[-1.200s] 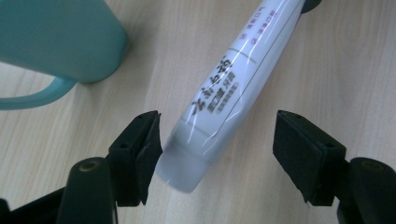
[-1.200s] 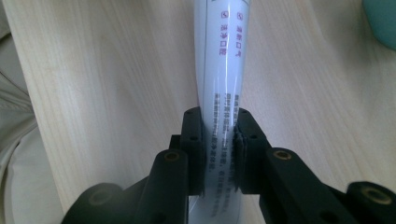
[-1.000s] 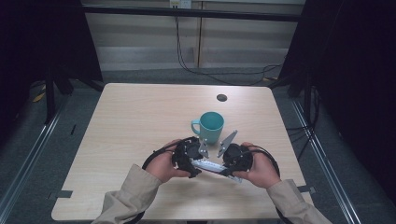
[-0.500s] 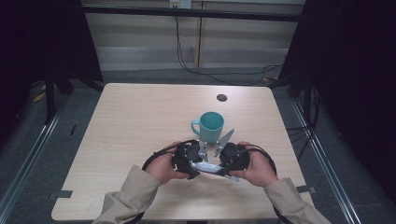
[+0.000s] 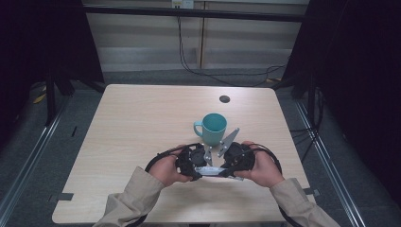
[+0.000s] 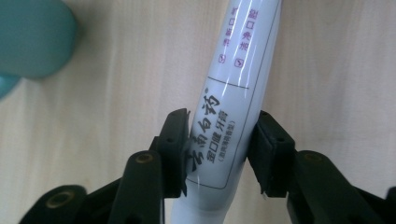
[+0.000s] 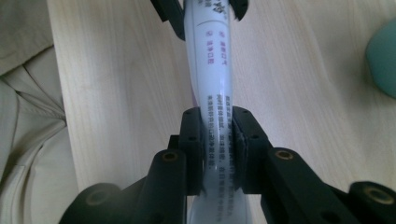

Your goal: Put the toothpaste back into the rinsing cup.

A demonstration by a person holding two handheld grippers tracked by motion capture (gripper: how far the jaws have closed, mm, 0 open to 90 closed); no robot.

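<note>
A white toothpaste tube (image 5: 211, 170) with printed characters hangs level between my two grippers, just above the table's near side. My left gripper (image 5: 198, 169) has just been closing its jaws, and both pads now press the tube (image 6: 233, 79) around its printed middle, seen close up at the left gripper (image 6: 219, 149). My right gripper (image 5: 226, 171) faces it and is shut hard on the tube's other end (image 7: 210, 70), squeezing it flat between the pads of the right gripper (image 7: 219, 140). The left gripper (image 7: 203, 9) shows farther along the tube.
A teal mug (image 5: 213, 127) stands upright just beyond the grippers, handle to the left; its side shows in the left gripper view (image 6: 32, 37). A small dark round hole (image 5: 224, 99) marks the light wooden table (image 5: 132, 118) farther back. A beige sleeve (image 7: 23, 116) lies near the front edge.
The left gripper's jaws have closed onto the tube. Both hands have stayed close together in nearly the same spot in front of the mug.
</note>
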